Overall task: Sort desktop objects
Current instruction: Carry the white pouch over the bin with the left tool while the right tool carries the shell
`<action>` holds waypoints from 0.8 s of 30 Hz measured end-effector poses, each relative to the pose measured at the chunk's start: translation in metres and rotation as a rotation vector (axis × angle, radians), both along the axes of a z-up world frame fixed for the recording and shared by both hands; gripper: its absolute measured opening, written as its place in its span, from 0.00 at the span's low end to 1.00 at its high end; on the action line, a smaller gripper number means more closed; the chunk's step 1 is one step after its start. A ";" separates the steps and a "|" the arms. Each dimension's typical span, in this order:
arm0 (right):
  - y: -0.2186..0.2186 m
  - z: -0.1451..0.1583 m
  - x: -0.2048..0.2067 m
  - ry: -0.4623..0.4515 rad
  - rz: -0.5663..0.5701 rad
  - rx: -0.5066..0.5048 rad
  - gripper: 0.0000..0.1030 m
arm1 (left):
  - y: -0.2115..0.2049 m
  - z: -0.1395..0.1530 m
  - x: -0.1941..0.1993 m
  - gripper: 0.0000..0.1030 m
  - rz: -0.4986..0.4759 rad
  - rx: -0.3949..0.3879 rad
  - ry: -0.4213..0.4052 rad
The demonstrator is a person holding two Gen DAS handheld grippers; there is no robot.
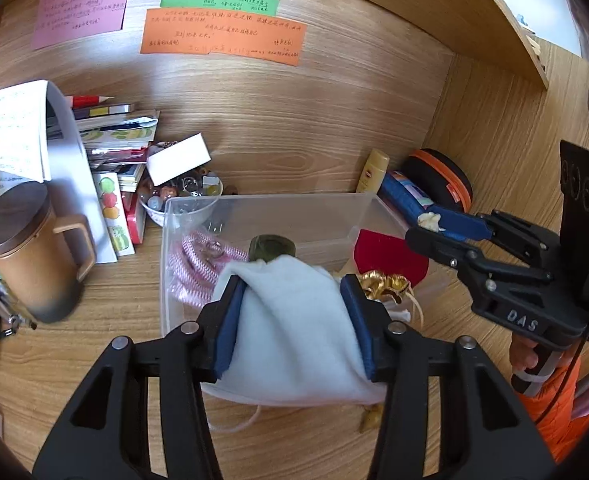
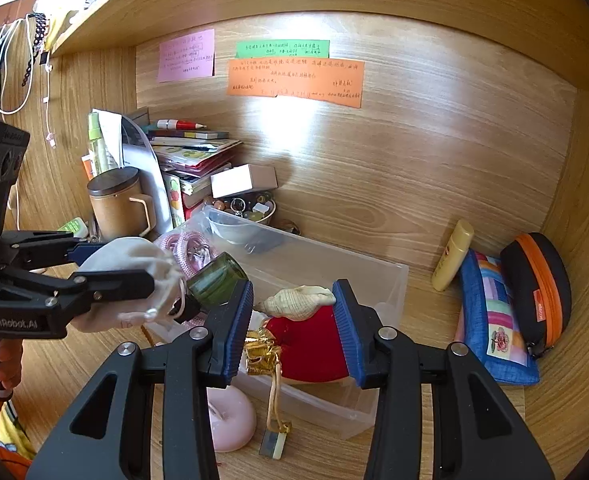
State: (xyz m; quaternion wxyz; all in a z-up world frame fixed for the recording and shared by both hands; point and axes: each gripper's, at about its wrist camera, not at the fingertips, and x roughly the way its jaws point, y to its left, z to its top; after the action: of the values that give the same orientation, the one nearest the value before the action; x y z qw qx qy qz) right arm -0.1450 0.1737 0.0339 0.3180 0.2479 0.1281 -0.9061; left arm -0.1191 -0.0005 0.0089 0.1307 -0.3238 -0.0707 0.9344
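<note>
White cloth pouch [image 1: 294, 320], pinched in your left gripper [image 1: 294, 320] above the clear bin [image 2: 390, 280], may shed its green jar [image 2: 216, 284]; your right gripper [image 2: 294, 300] barely nips the seashell [image 2: 300, 300] there.

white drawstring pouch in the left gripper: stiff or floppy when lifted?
Likely floppy: the white pouch bulges and folds between the left gripper pads. Its loose cord may dangle and snag. The green jar poking out its mouth could slip out.
</note>
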 end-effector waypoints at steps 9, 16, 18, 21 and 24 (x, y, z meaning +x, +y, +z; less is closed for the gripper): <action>-0.011 -0.010 -0.011 -0.029 0.011 0.023 0.37 | 0.009 -0.008 -0.020 0.46 -0.020 -0.042 -0.011; -0.025 -0.017 -0.016 -0.049 0.046 0.045 0.37 | 0.010 -0.015 -0.034 0.52 -0.010 -0.056 -0.021; -0.028 -0.020 -0.018 -0.061 0.052 0.052 0.37 | 0.009 -0.017 -0.039 0.53 -0.008 -0.052 -0.029; -0.031 -0.025 -0.021 -0.079 0.056 0.059 0.37 | 0.005 -0.021 -0.047 0.56 0.002 -0.049 -0.042; -0.035 -0.029 -0.025 -0.098 0.063 0.066 0.37 | 0.002 -0.025 -0.052 0.57 0.017 -0.049 -0.053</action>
State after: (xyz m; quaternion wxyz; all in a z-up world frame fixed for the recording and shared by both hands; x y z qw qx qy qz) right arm -0.1705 0.1390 0.0049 0.3440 0.2980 0.1499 -0.8777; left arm -0.1715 0.0010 -0.0159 0.1130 -0.3511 -0.0537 0.9279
